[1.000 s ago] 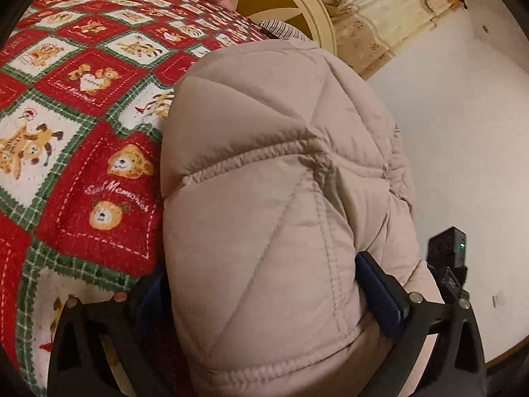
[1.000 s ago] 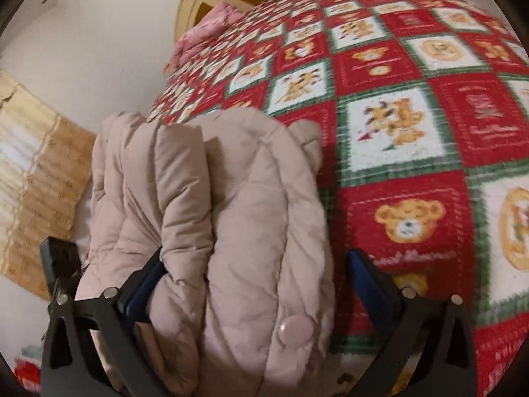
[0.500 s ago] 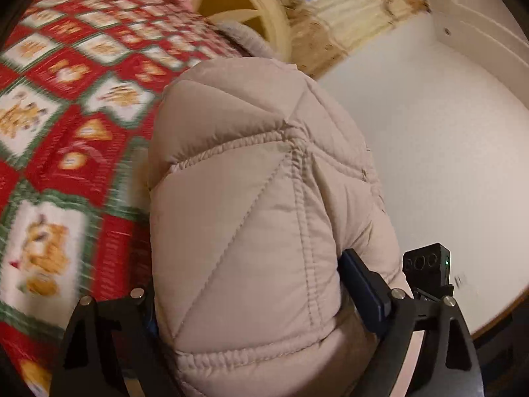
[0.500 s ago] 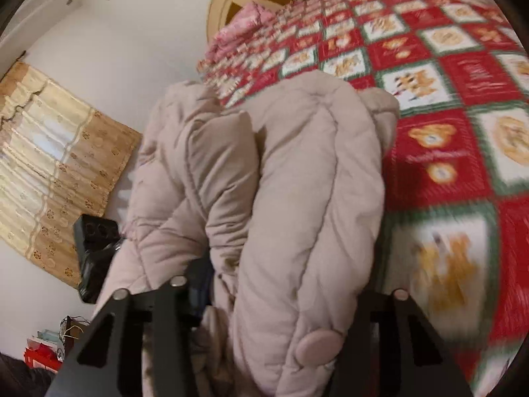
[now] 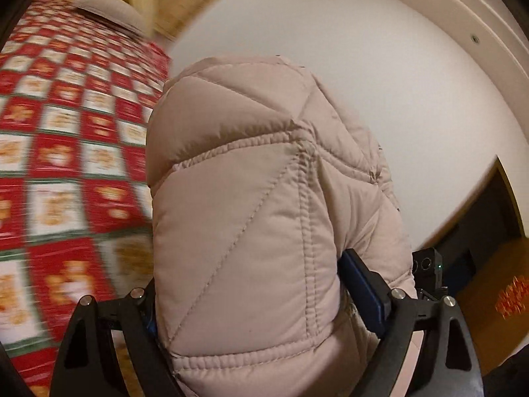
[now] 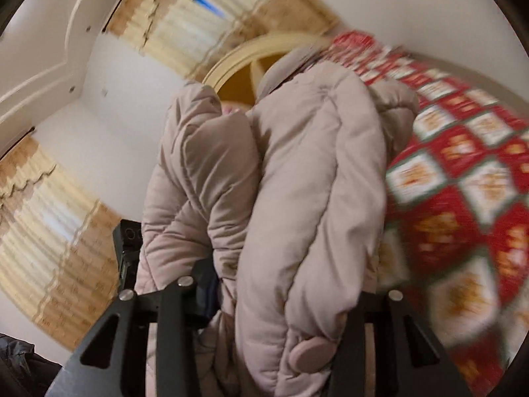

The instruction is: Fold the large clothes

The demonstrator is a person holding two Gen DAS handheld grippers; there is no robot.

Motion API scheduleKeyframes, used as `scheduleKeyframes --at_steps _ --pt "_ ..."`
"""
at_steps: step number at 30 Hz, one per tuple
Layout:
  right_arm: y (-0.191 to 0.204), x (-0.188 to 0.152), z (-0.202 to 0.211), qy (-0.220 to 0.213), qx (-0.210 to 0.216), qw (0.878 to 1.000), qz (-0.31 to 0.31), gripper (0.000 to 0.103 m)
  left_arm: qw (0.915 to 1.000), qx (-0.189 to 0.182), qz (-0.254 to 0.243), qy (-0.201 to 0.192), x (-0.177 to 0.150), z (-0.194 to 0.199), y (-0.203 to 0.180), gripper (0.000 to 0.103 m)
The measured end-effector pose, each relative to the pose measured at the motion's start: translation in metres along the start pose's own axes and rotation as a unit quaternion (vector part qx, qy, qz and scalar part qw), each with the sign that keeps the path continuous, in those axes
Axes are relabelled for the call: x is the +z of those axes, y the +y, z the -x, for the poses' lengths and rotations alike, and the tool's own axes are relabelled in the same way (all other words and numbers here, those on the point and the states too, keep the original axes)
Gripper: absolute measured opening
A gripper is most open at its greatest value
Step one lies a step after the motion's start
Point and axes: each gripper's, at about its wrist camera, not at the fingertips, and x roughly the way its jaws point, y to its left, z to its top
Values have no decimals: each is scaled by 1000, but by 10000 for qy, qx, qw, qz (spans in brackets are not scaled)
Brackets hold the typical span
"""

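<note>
**Jacket clamped in both grippers above the bed**

Near your fingers, the red and green checked blanket (image 5: 66,152) covers the bed, to the left of your left gripper and to the right of your right one. Farther off stand a cream headboard (image 6: 244,66), tan curtains (image 6: 59,231) and a white wall (image 5: 380,66).

Your left gripper (image 5: 261,311) stands wide, its fingers (image 5: 363,287) pressed into a thick quilted fold of the beige jacket (image 5: 251,198). Your right gripper (image 6: 281,294) is narrower and closing, clamped on bunched folds of the same jacket (image 6: 297,182).

The jacket fills the gap between both pairs of fingers and bulges up and away beyond them.
</note>
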Motion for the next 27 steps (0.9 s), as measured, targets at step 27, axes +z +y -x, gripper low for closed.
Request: scheduleKeyframes --at_steps 27 --pt "-150 -28 131 -1458 -1932 9649 -1021 43 9611 1182 -1467 2020 -42 -260 -92 91"
